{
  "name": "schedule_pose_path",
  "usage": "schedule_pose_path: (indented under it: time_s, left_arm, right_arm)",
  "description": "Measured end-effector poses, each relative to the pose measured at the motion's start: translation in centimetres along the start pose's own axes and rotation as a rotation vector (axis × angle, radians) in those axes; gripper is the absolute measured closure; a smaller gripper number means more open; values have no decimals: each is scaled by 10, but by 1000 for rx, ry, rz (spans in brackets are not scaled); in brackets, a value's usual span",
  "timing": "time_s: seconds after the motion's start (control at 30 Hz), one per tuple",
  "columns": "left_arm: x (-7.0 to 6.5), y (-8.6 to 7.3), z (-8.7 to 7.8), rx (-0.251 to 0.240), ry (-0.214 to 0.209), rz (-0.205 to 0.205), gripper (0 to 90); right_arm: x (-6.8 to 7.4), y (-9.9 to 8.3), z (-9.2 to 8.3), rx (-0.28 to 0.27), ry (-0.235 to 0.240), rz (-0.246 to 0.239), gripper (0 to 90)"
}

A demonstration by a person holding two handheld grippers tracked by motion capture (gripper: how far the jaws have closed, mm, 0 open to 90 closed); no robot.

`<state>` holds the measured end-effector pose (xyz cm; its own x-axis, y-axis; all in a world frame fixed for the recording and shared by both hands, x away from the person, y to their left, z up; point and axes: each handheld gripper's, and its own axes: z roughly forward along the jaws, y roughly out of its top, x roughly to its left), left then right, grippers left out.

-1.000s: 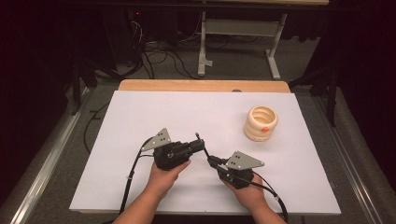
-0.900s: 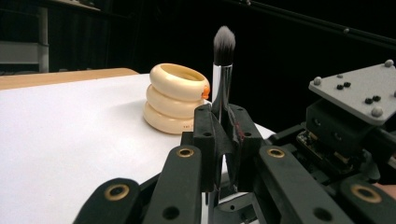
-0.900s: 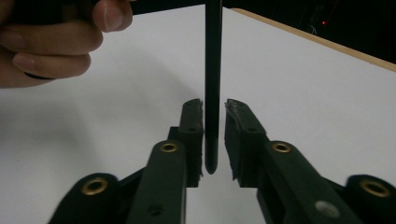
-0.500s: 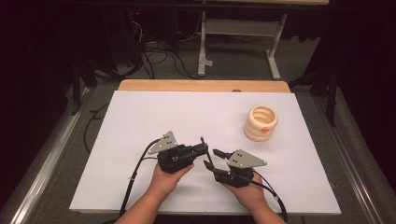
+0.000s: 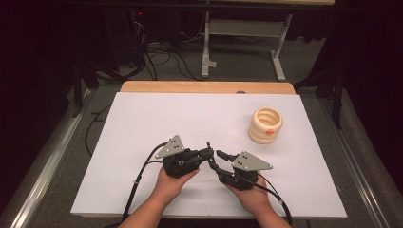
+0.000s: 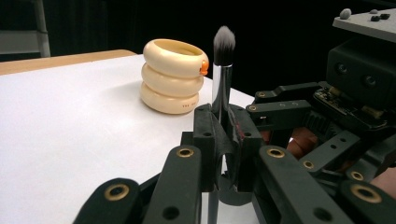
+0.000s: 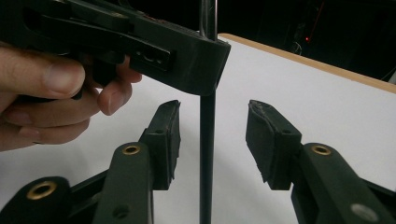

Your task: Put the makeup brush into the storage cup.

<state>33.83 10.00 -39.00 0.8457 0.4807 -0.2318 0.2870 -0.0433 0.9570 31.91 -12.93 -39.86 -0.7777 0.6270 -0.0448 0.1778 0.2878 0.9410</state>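
A makeup brush [image 6: 223,70] with a chrome ferrule and a grey-tipped head stands upright, and my left gripper [image 6: 224,126] is shut on it just below the ferrule. In the right gripper view its dark handle [image 7: 207,154] runs down between the jaws of my right gripper [image 7: 212,135], which is open and touches nothing. The left gripper [image 7: 187,51] crosses above them. In the high view the left gripper [image 5: 207,153] and the right gripper [image 5: 217,159] meet tip to tip near the table's front. A cream ringed holder [image 5: 265,125] with an orange spot stands at the right.
A white sheet [image 5: 142,123] covers the table, with a wooden strip [image 5: 204,87] along its far edge. The holder [image 6: 172,77] is beyond the brush in the left gripper view. Cables and a stand's legs lie on the floor behind.
Both hands have drawn back toward the front edge and shifted slightly right. The right gripper's open jaws have come in around the brush handle held by the left gripper.
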Motion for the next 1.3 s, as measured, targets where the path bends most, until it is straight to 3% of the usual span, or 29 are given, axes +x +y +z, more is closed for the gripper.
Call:
schedule_pose_path:
  time_s: [0.17, 0.43, 1.3]
  left_arm:
    - [-1, 0, 0, 1, -4, 1, 835]
    - [-2, 0, 1, 2, -8, 4, 835]
    - [-3, 0, 1, 3, -15, 7, 829]
  right_arm:
    - [3, 1, 0, -2, 17, -10, 716]
    - [2, 2, -2, 12, 24, -6, 795]
    - [1, 1, -3, 12, 22, -2, 859]
